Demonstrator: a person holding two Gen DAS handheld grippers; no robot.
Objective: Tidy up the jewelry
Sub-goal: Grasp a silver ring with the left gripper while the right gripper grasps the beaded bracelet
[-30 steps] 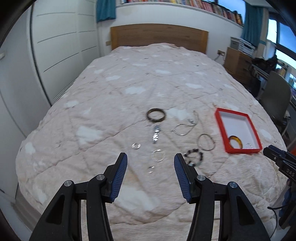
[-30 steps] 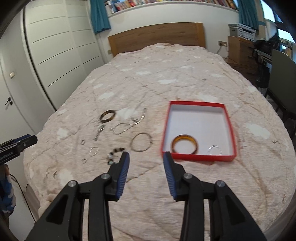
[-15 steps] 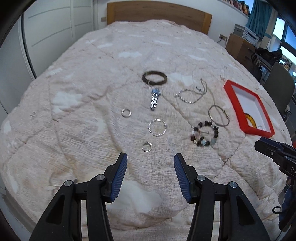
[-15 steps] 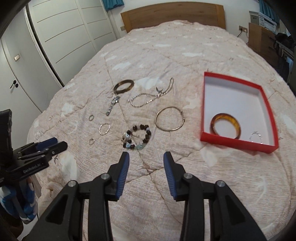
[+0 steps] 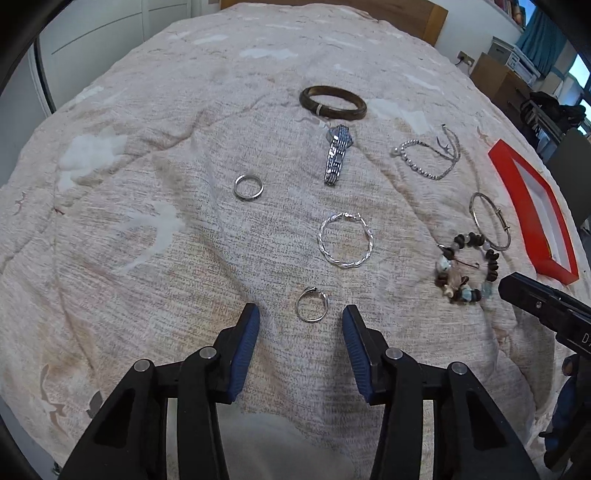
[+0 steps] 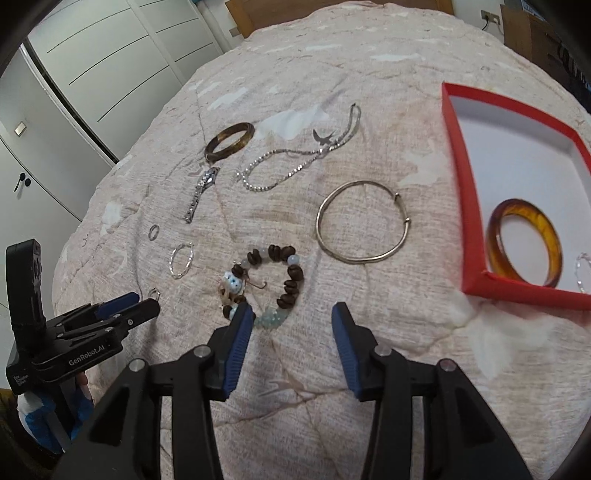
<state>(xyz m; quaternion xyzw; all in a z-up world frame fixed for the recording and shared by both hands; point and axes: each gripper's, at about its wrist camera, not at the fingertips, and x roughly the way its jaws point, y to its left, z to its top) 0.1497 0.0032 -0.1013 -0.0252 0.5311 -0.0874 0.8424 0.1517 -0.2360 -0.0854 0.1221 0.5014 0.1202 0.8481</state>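
Observation:
Jewelry lies on a beige bedspread. My left gripper (image 5: 300, 317) is open, its fingertips on either side of a small silver ring (image 5: 312, 304). Beyond it lie a twisted silver hoop (image 5: 346, 240), a plain ring (image 5: 248, 187), a watch (image 5: 337, 154) and a dark bangle (image 5: 332, 102). My right gripper (image 6: 291, 314) is open just in front of a beaded bracelet (image 6: 267, 282). A thin silver bangle (image 6: 364, 232) and a chain necklace (image 6: 295, 162) lie beyond. The red box (image 6: 476, 177) holds an amber bangle (image 6: 524, 242).
The bed's front edge runs just below both grippers. White wardrobe doors (image 6: 92, 74) stand to the left. A wooden headboard (image 5: 417, 11) is at the far end. A dresser (image 5: 506, 81) and chair stand to the right.
Both grippers have moved forward and down toward the bedspread. The left one now brackets the small ring, and the right one has come close to the beaded bracelet. Both stayed open.

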